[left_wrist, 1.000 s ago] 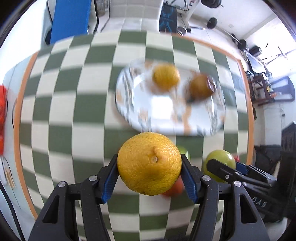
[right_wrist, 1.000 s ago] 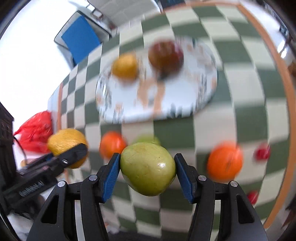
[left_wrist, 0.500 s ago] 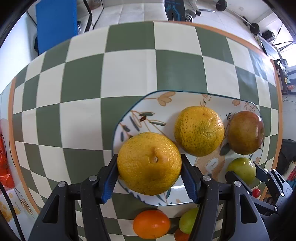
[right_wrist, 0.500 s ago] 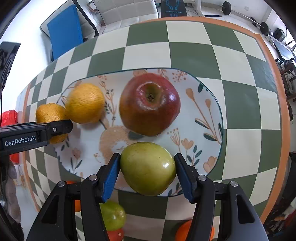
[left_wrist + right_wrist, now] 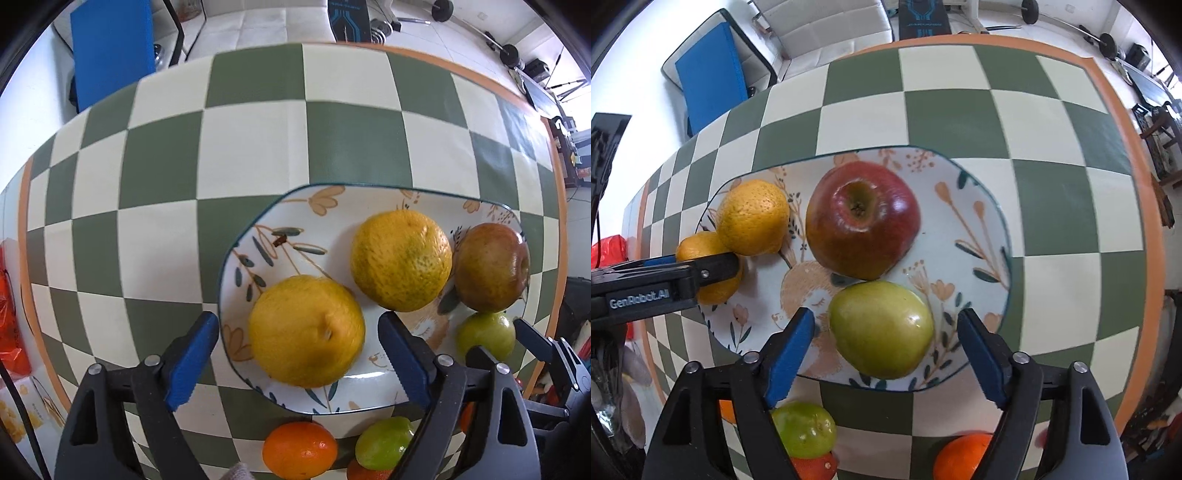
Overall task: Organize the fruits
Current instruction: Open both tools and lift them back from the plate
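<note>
A flower-patterned plate (image 5: 369, 391) (image 5: 971, 221) holds two yellow oranges, a red apple (image 5: 491, 267) (image 5: 862, 218) and a green apple. My left gripper (image 5: 299, 354) stands open around the nearer yellow orange (image 5: 306, 332) (image 5: 701, 254), which rests on the plate's left end with gaps on both sides. The other yellow orange (image 5: 400, 260) (image 5: 753, 218) lies beyond it. My right gripper (image 5: 886, 350) is open around the green apple (image 5: 882, 328) (image 5: 485, 334), which sits on the plate's near edge.
Off the plate, on the green-and-cream checked table (image 5: 258, 147), lie an orange tangerine (image 5: 299, 448), a small green fruit (image 5: 382, 441) (image 5: 805, 428), red fruit and another orange (image 5: 964, 456). A blue chair (image 5: 110, 48) stands beyond the far edge. A red bag (image 5: 11, 332) sits left.
Both grippers have opened. The yellow orange and the green apple, held half a second ago, now rest on the plate.
</note>
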Demonstrator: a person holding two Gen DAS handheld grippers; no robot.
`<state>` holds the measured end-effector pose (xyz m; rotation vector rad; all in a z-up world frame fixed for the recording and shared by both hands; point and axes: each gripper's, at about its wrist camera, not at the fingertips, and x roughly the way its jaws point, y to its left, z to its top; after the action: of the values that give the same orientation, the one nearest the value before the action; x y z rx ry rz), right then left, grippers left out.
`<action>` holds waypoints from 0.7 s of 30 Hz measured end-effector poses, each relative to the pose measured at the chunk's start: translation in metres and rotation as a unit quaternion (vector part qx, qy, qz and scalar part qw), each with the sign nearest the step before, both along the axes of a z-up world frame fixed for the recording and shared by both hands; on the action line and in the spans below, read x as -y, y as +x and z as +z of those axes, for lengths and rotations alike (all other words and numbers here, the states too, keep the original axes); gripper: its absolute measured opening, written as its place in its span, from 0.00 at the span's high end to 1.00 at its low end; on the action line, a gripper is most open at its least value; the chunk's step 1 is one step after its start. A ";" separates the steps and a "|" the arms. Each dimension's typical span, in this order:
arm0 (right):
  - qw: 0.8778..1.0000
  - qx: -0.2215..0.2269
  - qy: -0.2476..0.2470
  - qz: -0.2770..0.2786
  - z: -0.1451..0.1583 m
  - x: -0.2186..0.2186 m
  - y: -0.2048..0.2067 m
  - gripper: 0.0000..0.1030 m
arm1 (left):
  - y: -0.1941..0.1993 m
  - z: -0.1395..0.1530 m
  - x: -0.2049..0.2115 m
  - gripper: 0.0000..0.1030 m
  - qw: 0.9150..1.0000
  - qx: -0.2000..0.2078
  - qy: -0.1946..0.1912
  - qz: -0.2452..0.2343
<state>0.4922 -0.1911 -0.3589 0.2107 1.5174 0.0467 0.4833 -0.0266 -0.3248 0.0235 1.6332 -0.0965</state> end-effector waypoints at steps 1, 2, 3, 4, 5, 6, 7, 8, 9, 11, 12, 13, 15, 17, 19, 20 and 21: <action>1.000 0.000 0.000 -0.003 0.004 0.002 -0.001 0.12 | -0.001 0.003 -0.002 0.14 1.000 0.004 -0.001 0.002; 1.000 0.002 0.000 -0.009 0.009 0.005 -0.004 0.11 | -0.002 0.007 -0.004 0.14 1.000 0.008 -0.001 0.006; 1.000 0.003 -0.004 -0.011 0.012 0.007 -0.006 0.10 | -0.003 0.010 -0.005 0.14 1.000 0.013 -0.002 0.009; 1.000 0.002 -0.010 -0.013 0.016 0.008 -0.007 0.09 | -0.007 0.016 -0.008 0.14 1.000 0.020 0.000 0.011; 1.000 0.004 -0.020 -0.013 0.022 0.010 -0.010 0.08 | -0.011 0.019 -0.009 0.14 1.000 0.026 0.004 0.013; 1.000 0.007 -0.026 -0.013 0.027 0.010 -0.013 0.07 | -0.017 0.025 -0.011 0.14 0.999 0.036 0.009 0.014; 0.999 0.011 -0.033 -0.013 0.032 0.011 -0.016 0.07 | -0.022 0.030 -0.012 0.14 0.999 0.045 0.012 0.014; 0.999 0.018 -0.042 -0.012 0.039 0.011 -0.020 0.07 | -0.026 0.036 -0.011 0.14 0.998 0.055 0.014 0.015; 0.999 0.022 -0.048 -0.011 0.043 0.009 -0.023 0.07 | -0.033 0.042 -0.012 0.14 0.998 0.065 0.019 0.016; 0.998 0.029 -0.055 -0.011 0.053 0.008 -0.030 0.07 | -0.047 0.051 -0.011 0.14 0.996 0.082 0.025 0.018; 0.998 0.032 -0.058 -0.013 0.058 0.007 -0.034 0.07 | -0.055 0.057 -0.010 0.14 0.996 0.088 0.027 0.017; 0.998 0.035 -0.058 -0.014 0.062 0.006 -0.037 0.07 | -0.061 0.062 -0.009 0.14 0.995 0.093 0.026 0.016; 0.997 0.042 -0.059 -0.016 0.073 0.006 -0.045 0.07 | -0.075 0.072 -0.008 0.14 0.994 0.104 0.026 0.014; 0.997 0.052 -0.064 -0.013 0.084 0.003 -0.053 0.07 | -0.088 0.082 -0.009 0.14 0.993 0.116 0.026 0.014; 0.996 0.062 -0.069 -0.010 0.097 0.000 -0.063 0.07 | -0.104 0.095 -0.011 0.14 0.991 0.130 0.027 0.012; 0.995 0.066 -0.071 -0.009 0.101 -0.002 -0.066 0.07 | -0.110 0.101 -0.011 0.14 0.990 0.135 0.025 0.011; 0.995 0.071 -0.073 -0.008 0.108 -0.003 -0.071 0.07 | -0.114 0.106 -0.009 0.14 0.990 0.140 0.023 0.011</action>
<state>0.4213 -0.1878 -0.2507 0.1000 1.3706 -0.0618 0.3688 -0.0175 -0.2190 0.0528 1.3549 -0.0364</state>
